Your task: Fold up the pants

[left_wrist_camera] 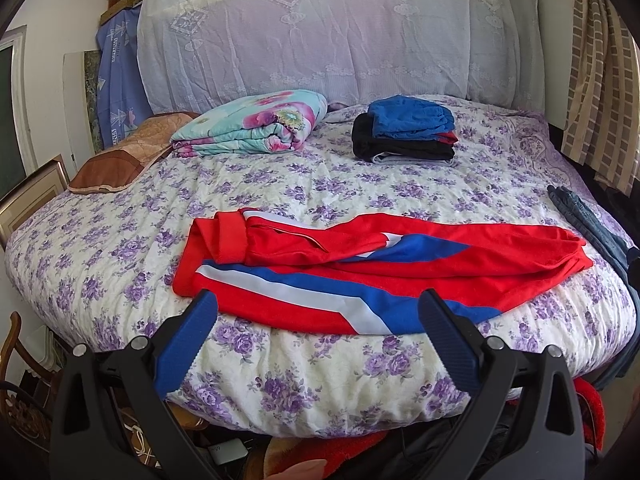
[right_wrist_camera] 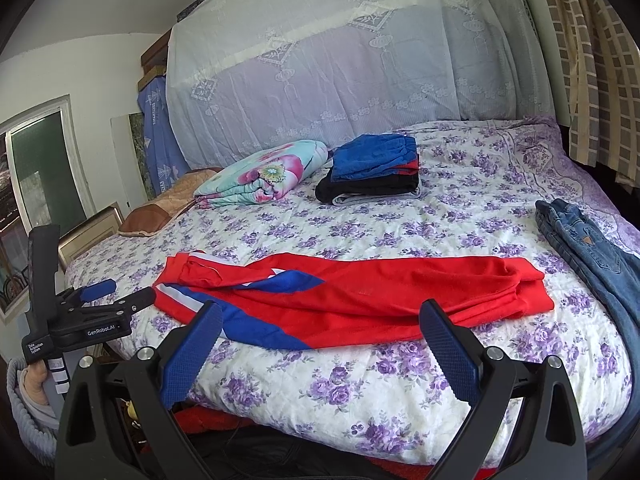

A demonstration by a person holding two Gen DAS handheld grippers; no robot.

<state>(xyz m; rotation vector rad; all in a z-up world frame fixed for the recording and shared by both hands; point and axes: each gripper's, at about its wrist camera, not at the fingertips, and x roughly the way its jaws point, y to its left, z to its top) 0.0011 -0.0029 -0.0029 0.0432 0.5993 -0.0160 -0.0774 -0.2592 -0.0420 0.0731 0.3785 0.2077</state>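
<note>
Red track pants [left_wrist_camera: 400, 268] with blue and white stripes lie lengthwise across the near part of the bed, folded leg over leg, waistband at the left. They also show in the right wrist view [right_wrist_camera: 380, 296]. My left gripper [left_wrist_camera: 318, 304] is open and empty, held just short of the pants' near edge. It also shows from the side in the right wrist view [right_wrist_camera: 124, 294], off the bed's left edge. My right gripper [right_wrist_camera: 320, 314] is open and empty, in front of the pants' near edge.
The bed has a purple-flowered quilt [left_wrist_camera: 280, 184]. A stack of folded clothes [left_wrist_camera: 408, 132] and a folded floral blanket [left_wrist_camera: 252, 128] lie at the back. A brown pillow [left_wrist_camera: 124, 160] is at the left. Blue jeans [right_wrist_camera: 592, 248] lie at the right edge.
</note>
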